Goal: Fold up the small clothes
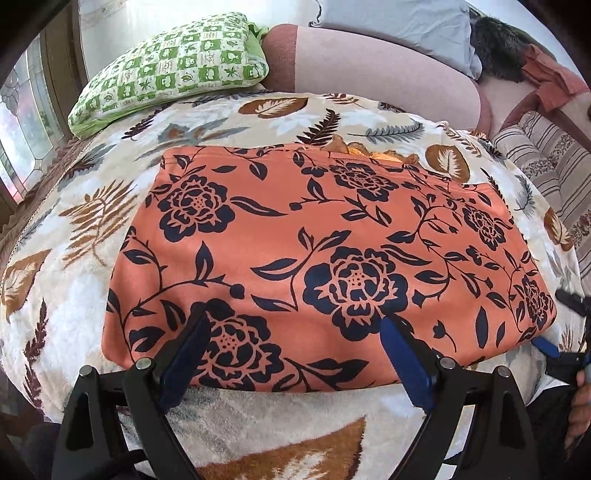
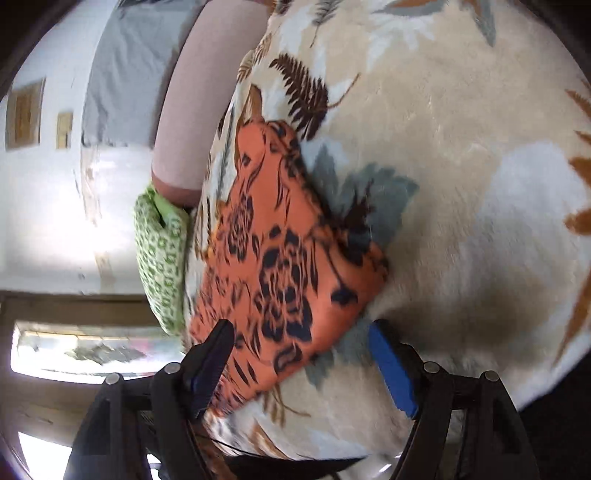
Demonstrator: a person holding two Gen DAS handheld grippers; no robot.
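Observation:
An orange cloth [image 1: 317, 258] with a dark blue flower print lies folded into a flat rectangle on a leaf-patterned blanket [image 1: 74, 229]. My left gripper [image 1: 295, 325] hovers open over the cloth's near edge, with nothing between its fingers. At the right edge of the left wrist view, a blue pad [image 1: 546, 346] of my right gripper shows beside the cloth's near right corner. In the tilted, blurred right wrist view the cloth [image 2: 273, 251] runs away from my right gripper [image 2: 301, 328]. That gripper is open over the cloth's near corner, gripping nothing.
A green-and-white pillow [image 1: 170, 66] and a pink bolster [image 1: 369, 70] lie behind the cloth, with a grey pillow [image 1: 399, 26] further back. A striped cushion [image 1: 546, 162] is at the right. A hand [image 1: 580, 402] shows at the right edge. Wide blanket [image 2: 461, 184] spreads beside the cloth.

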